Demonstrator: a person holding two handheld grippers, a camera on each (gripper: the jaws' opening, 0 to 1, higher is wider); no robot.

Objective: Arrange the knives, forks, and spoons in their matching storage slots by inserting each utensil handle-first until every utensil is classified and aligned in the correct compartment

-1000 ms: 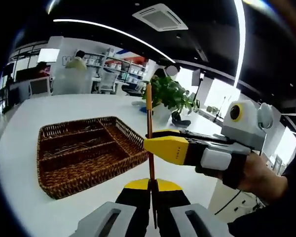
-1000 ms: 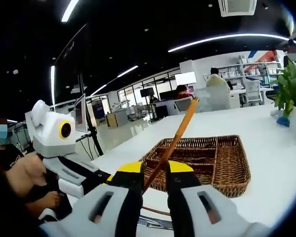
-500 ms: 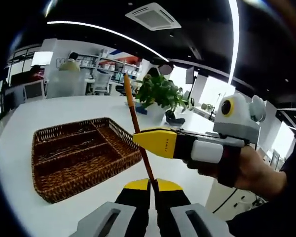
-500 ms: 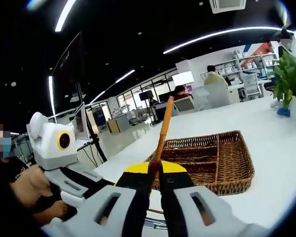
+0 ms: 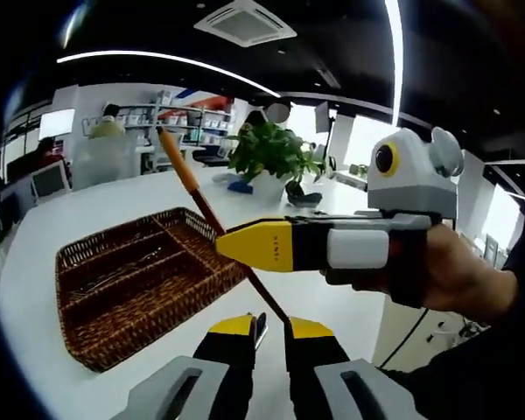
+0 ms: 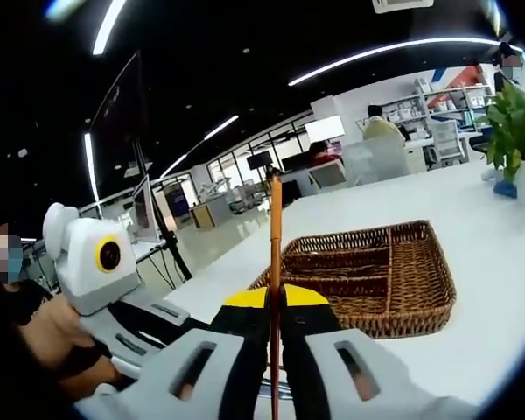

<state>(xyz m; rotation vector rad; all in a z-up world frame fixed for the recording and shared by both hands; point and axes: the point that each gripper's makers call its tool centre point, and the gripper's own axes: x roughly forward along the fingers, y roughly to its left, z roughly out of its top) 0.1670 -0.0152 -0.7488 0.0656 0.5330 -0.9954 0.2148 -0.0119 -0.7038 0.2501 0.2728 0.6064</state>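
Your right gripper [image 6: 275, 300] is pinching a slim orange-handled utensil [image 6: 276, 236] pointing to 12 o'clock. Your left gripper [image 5: 271, 325] sits slightly spread beneath it. The woven wicker tray [image 6: 394, 280] sits at 2 o'clock on the smooth white table [image 6: 499, 297].

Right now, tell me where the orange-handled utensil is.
The orange-handled utensil is clamped in the right gripper, handle standing up in front of the wicker tray. In the left gripper view it slants between right gripper and tray, above the open left gripper.
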